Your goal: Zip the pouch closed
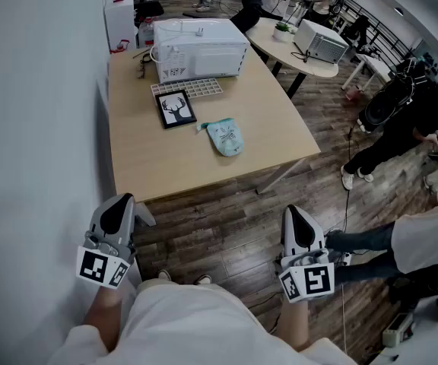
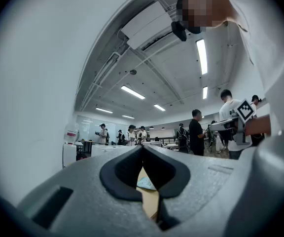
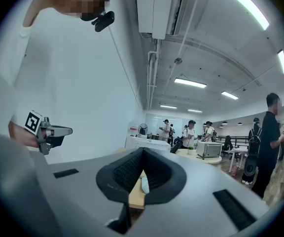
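A light blue pouch (image 1: 224,137) lies on the wooden table (image 1: 150,166), right of its middle, with a small tab at its left end. Both grippers hang near my body over the floor, well short of the table's near edge. My left gripper (image 1: 120,202) is shut and empty, and so is my right gripper (image 1: 293,213). In the left gripper view the jaws (image 2: 142,150) meet, and the pouch (image 2: 145,183) shows small through the gap below them. The right gripper view shows the same: closed jaws (image 3: 142,152) with the distant pouch (image 3: 144,184) beyond.
A black-framed deer picture (image 1: 176,109), a white grid tray (image 1: 188,89) and a white appliance (image 1: 200,48) sit on the table behind the pouch. A white wall (image 1: 36,128) runs along the left. A person (image 1: 401,128) crouches at the right; a round table (image 1: 299,48) stands further back.
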